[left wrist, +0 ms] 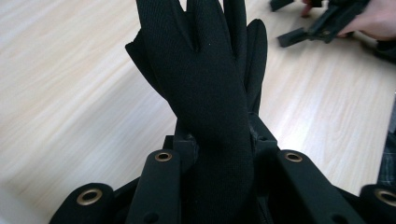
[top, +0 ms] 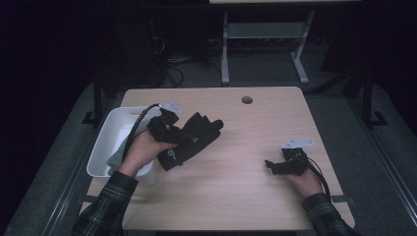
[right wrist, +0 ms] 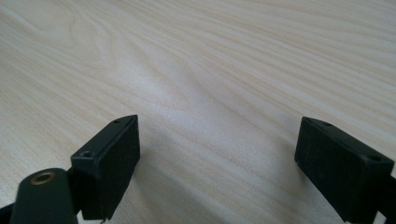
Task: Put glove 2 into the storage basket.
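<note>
Gripping a black knit fabric glove (left wrist: 205,88), left gripper (top: 183,136) has jaws pinched on the cuff end, so the glove's fingers stick out past the jaw tips, over the left part of the light wooden desk (top: 246,147), just beside a white plastic bin (top: 105,147) at the desk's left edge. Right gripper (top: 269,165) rests near the desk's right edge, jaws spread wide with nothing between them, well apart from the glove.

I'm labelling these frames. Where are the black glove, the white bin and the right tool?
Black glove (left wrist: 205,84), left gripper view, on its palm.
White bin (top: 101,147), high view, on its left wall.
Right tool (right wrist: 217,163), right gripper view, midway between its open jaws.
</note>
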Tool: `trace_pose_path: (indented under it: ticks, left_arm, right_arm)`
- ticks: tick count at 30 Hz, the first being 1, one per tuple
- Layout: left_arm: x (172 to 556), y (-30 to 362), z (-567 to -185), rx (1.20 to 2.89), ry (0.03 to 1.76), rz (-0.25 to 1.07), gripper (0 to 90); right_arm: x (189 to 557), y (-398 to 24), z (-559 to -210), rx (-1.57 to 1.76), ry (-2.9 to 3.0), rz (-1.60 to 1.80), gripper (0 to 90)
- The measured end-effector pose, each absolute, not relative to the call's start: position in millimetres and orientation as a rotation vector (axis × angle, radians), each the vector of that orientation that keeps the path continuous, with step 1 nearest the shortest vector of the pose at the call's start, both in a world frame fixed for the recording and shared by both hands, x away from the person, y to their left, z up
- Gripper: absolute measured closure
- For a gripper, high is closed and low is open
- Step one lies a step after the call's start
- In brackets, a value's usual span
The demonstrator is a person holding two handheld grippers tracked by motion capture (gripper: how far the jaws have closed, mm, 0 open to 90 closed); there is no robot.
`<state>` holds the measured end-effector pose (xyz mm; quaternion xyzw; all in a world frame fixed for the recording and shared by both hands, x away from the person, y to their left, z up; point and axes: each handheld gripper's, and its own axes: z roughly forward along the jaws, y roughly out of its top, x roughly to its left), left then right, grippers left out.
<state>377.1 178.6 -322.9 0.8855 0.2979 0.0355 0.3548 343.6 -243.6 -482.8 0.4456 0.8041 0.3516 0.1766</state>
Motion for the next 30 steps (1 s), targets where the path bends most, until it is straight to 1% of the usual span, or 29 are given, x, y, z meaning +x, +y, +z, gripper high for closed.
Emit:
trace_pose_path:
  ticks: [13, 20, 24, 30]
  left_arm:
    - [382, 270, -311, 2.247, 0.974, 0.187, 71.1]
    - [386, 313, -316, 2.206, 1.094, 0.22, 71.1]
    - [390, 328, -327, 2.21, 1.146, 0.196, 71.1]
    - [394, 335, -346, 2.206, 1.189, 0.143, 71.0]
  right_arm:
    - [344, -243, -483, 1.262, 2.272, 0.993, 13.9]
    - [344, -243, -483, 1.262, 2.271, 0.993, 13.9]
    - [344, -243, -483, 1.263, 2.269, 0.993, 13.9]
    - [344, -243, -483, 1.265, 2.267, 0.994, 13.9]
